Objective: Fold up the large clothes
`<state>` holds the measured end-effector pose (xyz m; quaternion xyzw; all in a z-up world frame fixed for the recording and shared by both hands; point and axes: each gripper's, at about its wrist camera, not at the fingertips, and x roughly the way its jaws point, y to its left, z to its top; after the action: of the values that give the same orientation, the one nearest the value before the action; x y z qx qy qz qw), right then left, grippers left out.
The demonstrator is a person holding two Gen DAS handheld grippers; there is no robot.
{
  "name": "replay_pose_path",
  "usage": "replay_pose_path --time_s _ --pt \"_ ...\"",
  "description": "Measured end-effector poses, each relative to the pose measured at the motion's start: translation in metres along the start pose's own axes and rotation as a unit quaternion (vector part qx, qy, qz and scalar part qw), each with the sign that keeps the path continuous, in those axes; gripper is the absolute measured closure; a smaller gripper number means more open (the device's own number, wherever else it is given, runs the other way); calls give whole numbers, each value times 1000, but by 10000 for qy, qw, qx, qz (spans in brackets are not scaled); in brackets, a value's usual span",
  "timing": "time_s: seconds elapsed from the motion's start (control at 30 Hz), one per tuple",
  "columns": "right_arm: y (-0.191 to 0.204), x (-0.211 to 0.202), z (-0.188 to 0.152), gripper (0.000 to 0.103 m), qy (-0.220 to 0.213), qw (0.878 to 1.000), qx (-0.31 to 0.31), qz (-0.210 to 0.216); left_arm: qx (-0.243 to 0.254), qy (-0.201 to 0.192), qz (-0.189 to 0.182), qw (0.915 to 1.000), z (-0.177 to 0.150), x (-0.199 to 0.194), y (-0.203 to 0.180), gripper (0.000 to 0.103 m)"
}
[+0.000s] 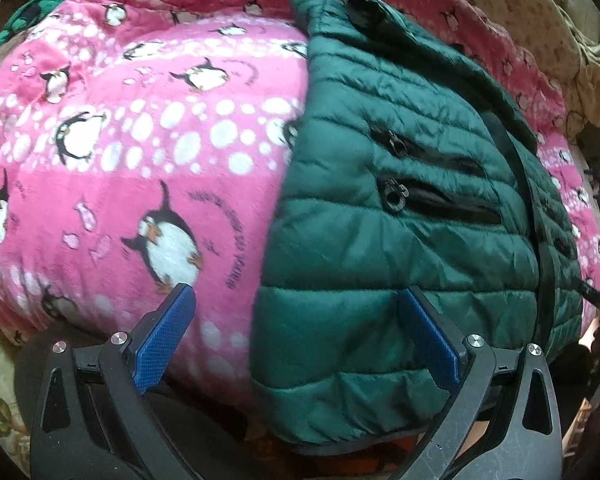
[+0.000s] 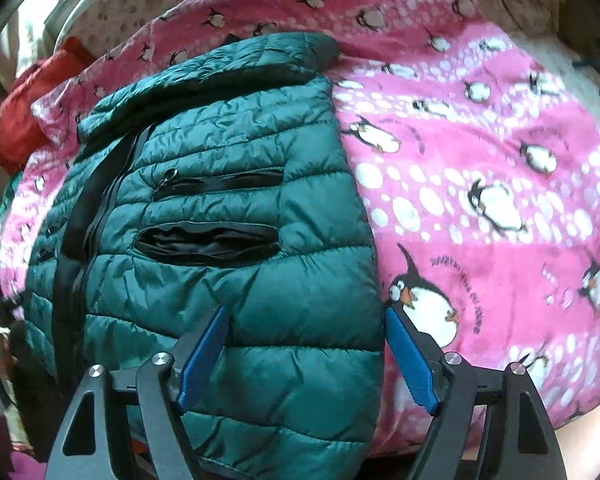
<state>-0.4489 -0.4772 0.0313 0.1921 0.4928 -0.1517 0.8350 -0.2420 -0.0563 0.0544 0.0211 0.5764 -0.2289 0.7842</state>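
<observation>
The green puffer jacket is shiny, crinkly cloth with stitched puffy rows. The pink penguin blanket looks soft and fuzzy. The left gripper has bumpy blue finger pads (rubbery-looking) on matt black plastic.

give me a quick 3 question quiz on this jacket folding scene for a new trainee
1. True or false: the left gripper is shut on the green puffer jacket.
2. What does the jacket lie on? A) a bare wooden table B) a pink penguin blanket C) a white towel
3. Fill in: in the right wrist view, the two black pocket openings on the jacket sit ____ of the long front zipper.

Key:
1. False; both it and the right gripper are open, nothing between the fingers.
2. B
3. Right
</observation>
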Motion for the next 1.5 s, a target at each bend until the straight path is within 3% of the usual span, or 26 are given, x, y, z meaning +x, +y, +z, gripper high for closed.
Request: replay_pose_path --time_s 0.1,0.2,0.37,0.53,0.63,0.83,0.97,1.2,1.37,1.5 --pt "-5 0 -1 26 -4 9999 129 96 25 37 -38 10000 -2 4 -3 1" --pt "0 -1 -3 26 5 9981 173 588 1 41 -53 10000 -1 5 -2 1" --pt "19 -7 -7 28 -56 9981 -397 468 -41 31 -86 10000 -1 5 1 1" --pt "10 3 -11 27 52 9987 -245 453 -267 -22 -250 9993 -7 5 11 1" --pt "8 9 -13 27 106 9987 -242 438 -131 -32 -207 9997 -10 4 6 1" --pt "8 -4 -13 33 60 9962 -247 830 -138 -8 -222 9997 -10 5 7 1" --pt "4 0 -19 34 238 9967 -375 679 -209 -19 -217 9995 -11 5 9 1" --pt "-2 1 -32 33 437 9931 -256 1057 -327 -5 -305 9990 -18 4 15 1" --pt "7 -4 -32 36 382 9911 -378 1220 -108 75 -368 9992 -22 3 7 1" --pt "10 -1 -31 38 450 9914 -381 1170 -152 25 -388 9991 -23 5 8 1"
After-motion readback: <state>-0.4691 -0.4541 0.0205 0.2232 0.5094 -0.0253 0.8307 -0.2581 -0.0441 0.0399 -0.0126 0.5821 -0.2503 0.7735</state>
